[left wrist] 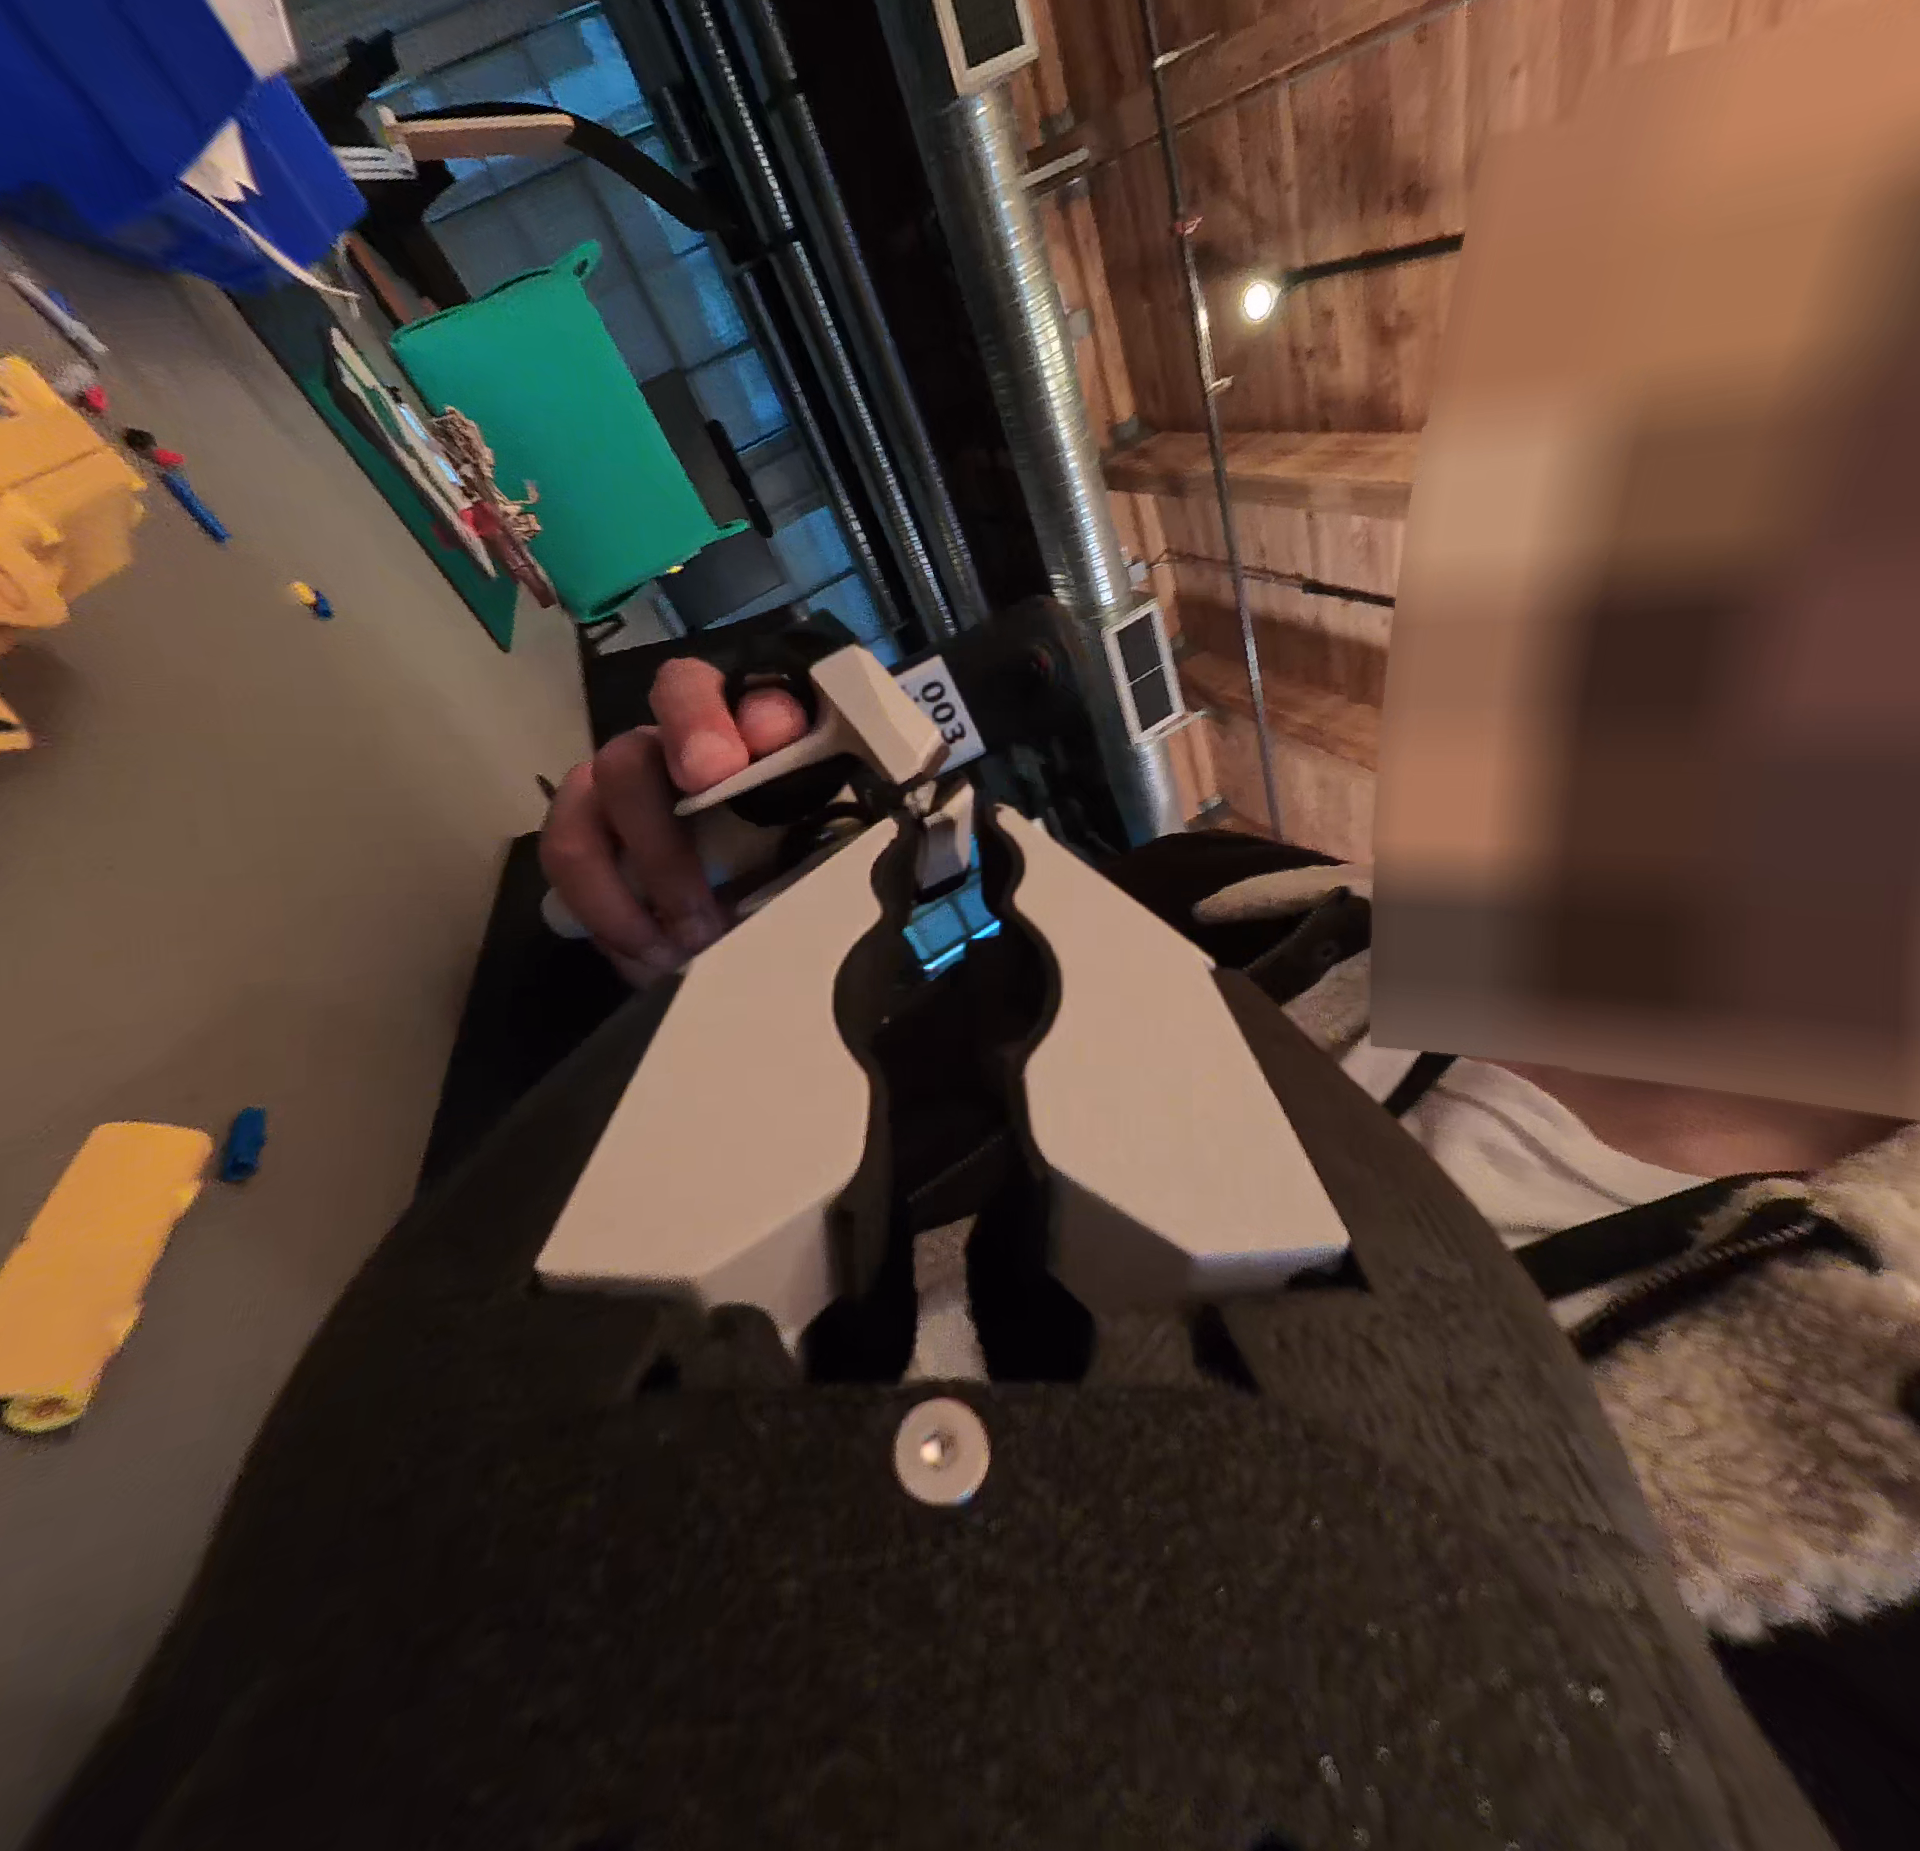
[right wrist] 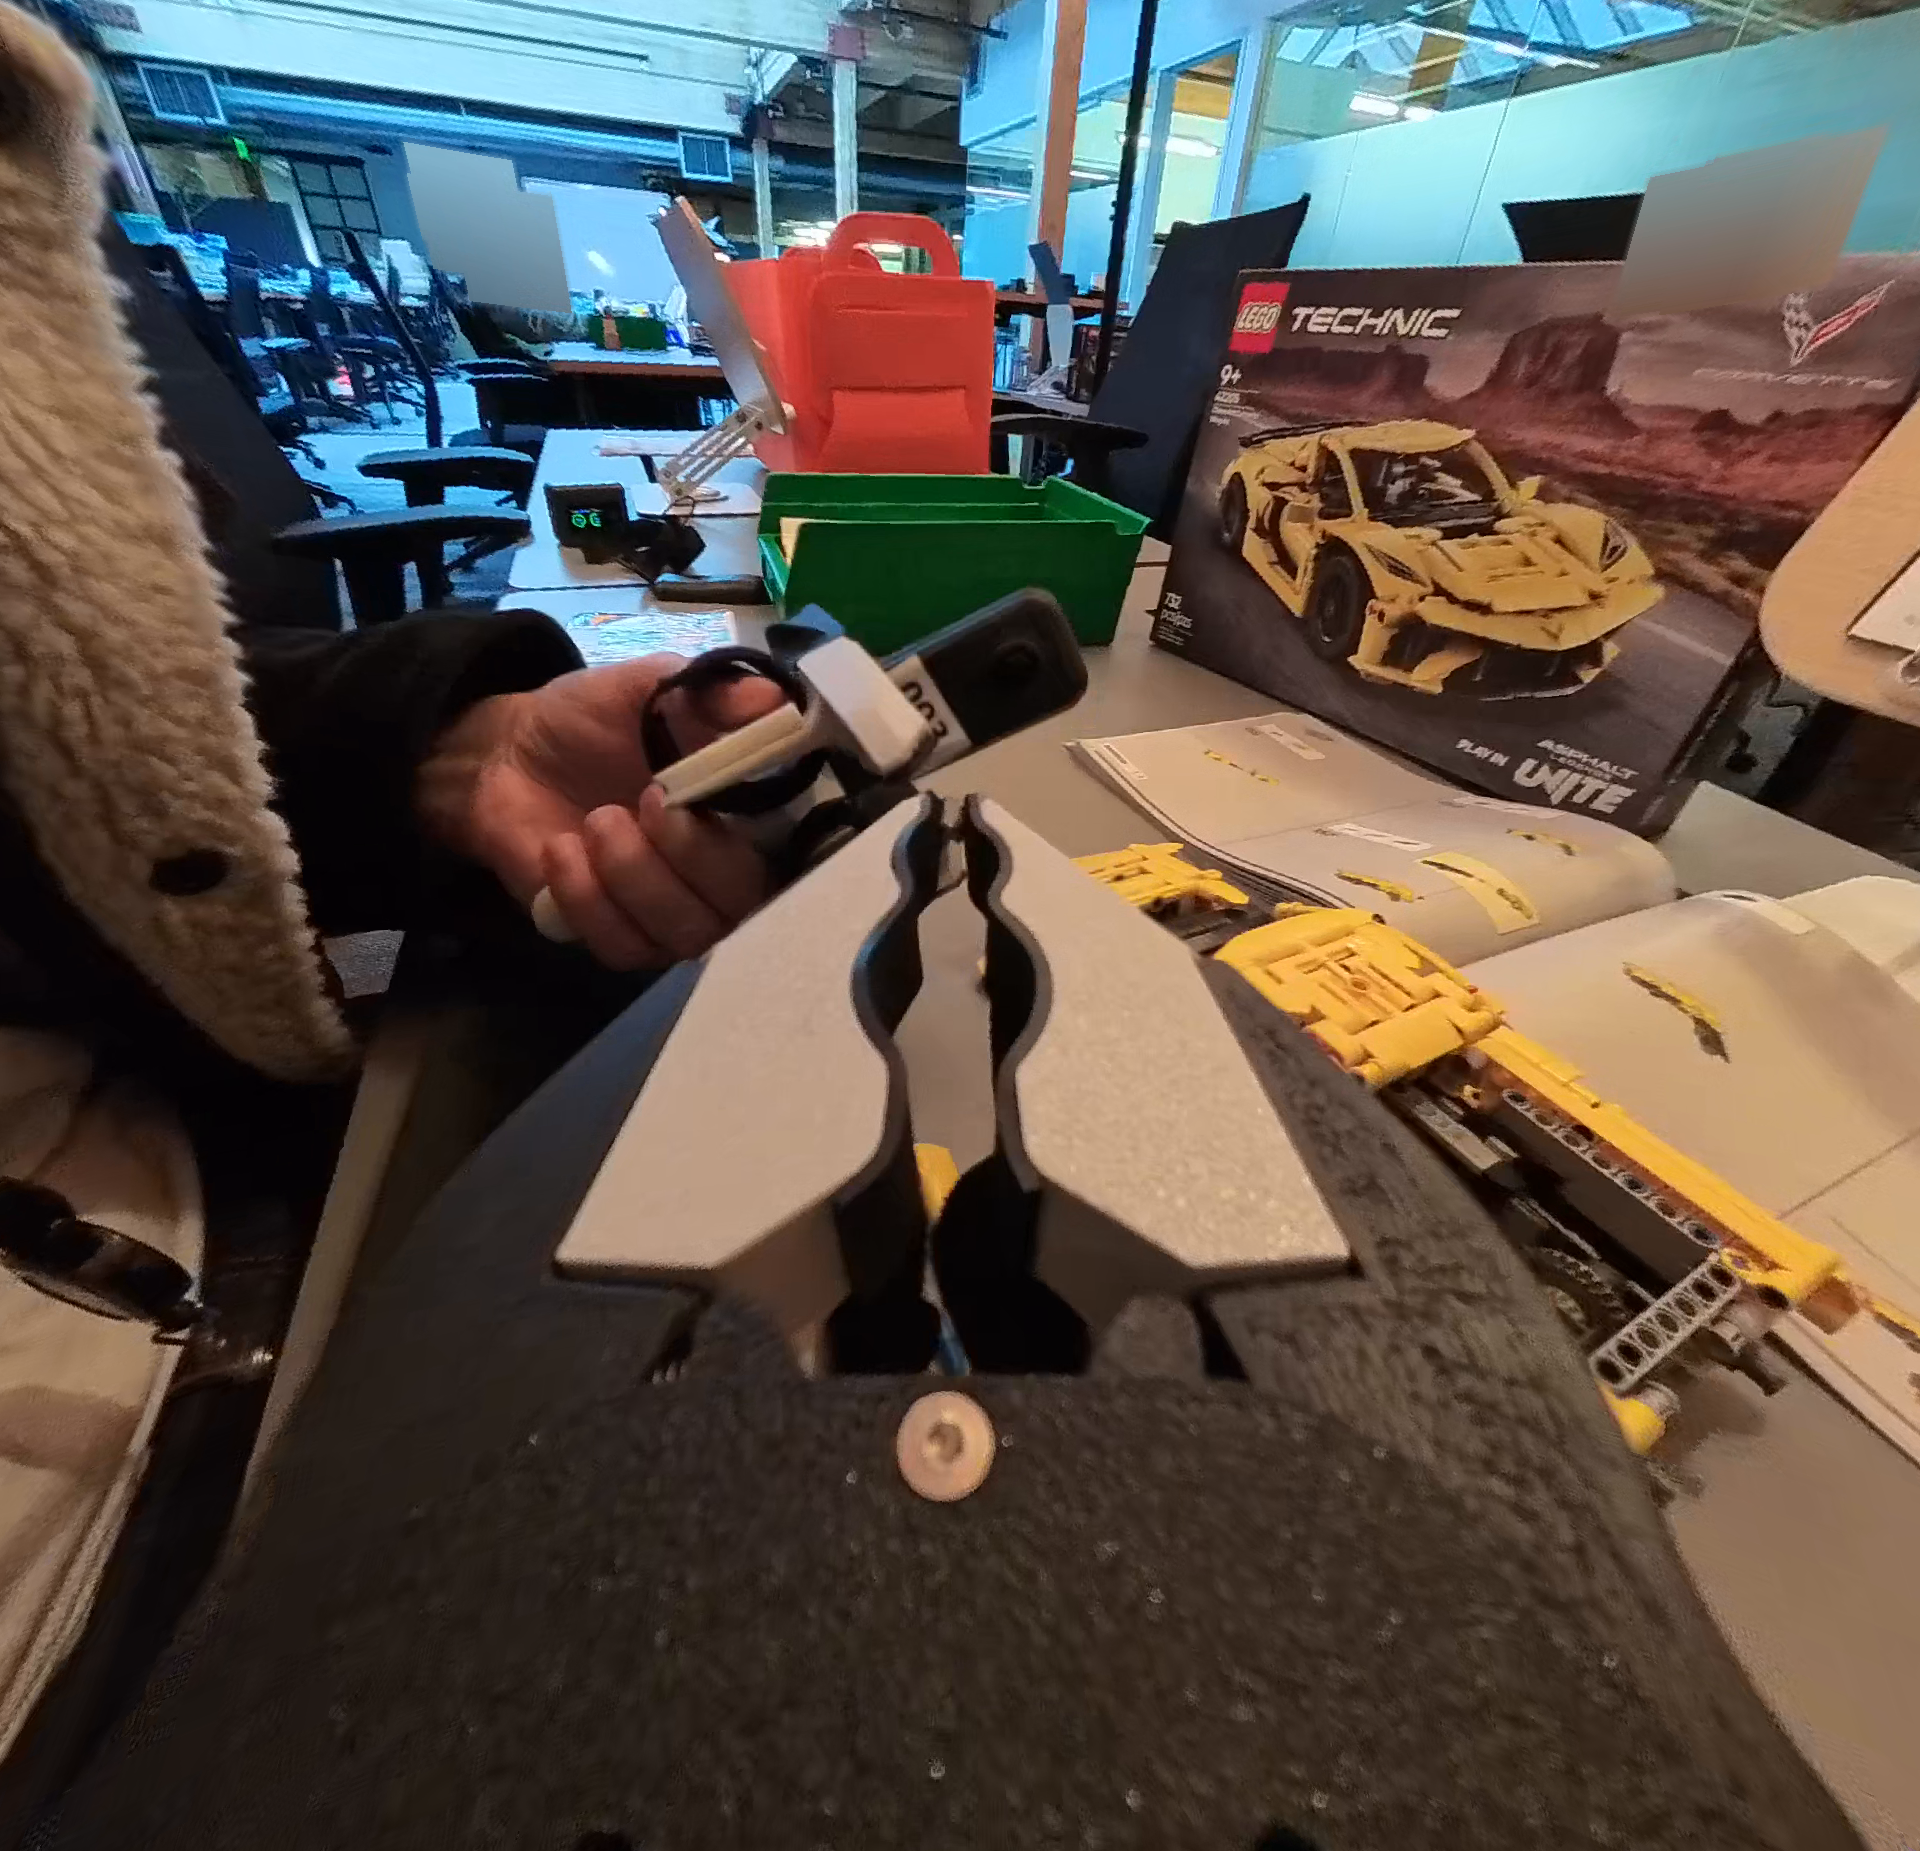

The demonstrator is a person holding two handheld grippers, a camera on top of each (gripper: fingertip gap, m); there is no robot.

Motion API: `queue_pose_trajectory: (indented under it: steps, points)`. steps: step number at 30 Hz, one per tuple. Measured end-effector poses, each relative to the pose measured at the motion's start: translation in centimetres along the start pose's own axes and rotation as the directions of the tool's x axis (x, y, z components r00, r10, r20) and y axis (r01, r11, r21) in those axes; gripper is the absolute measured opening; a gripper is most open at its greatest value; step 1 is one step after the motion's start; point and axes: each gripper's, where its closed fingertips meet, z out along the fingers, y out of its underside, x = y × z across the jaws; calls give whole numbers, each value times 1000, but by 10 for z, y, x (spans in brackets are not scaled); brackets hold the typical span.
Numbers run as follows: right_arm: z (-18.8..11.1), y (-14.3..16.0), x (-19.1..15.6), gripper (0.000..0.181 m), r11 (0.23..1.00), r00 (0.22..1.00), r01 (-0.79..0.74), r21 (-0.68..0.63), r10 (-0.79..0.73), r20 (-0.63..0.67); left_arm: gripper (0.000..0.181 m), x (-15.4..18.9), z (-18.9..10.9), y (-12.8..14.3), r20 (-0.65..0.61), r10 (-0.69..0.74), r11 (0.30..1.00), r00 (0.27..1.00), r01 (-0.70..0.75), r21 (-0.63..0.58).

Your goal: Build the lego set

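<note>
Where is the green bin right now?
In the right wrist view the green bin sits on the table behind the claws, in front of the orange bag and left of the Lego box.

The claw (right wrist: 951, 814) has pale grey fingers (right wrist: 769, 1063) on a speckled black body. The half-built car (right wrist: 1371, 1012) is yellow over dark grey, the bin (right wrist: 935, 565) green, the bag (right wrist: 883, 367) orange-red, the worktop (right wrist: 1153, 700) plain grey, the coat (right wrist: 125, 513) cream fleece.

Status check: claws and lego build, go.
Right claw shut, left claw gap unclear; tips meeting in the air. Yellow car build on open manual, untouched. Nothing in the way.
</note>
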Motion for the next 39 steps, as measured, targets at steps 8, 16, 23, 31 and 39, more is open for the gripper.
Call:
queue_pose_trajectory:
  steps: [8,16,23,31,39]
  points:
    - [1,-1,-6,4,1000,999,17,8,-17,27,7,-1,-8,-6,65,38,999,997,-39,11]
    - [1,1,-6,4,999,999,35,1,-35,14,2,-3,-11,-2,72,38,999,997,-37,-6]
    - [1,4,-7,4,999,999,30,-11,-30,21,3,-5,-12,-1,80,41,999,996,-40,-13]
    - [2,4,-13,4,1000,998,2,-7,-1,65,10,0,-10,2,63,109,993,992,-106,-45]
    - [2,7,-13,4,999,998,30,-16,-30,54,3,-5,-12,3,91,70,996,993,-65,-55]
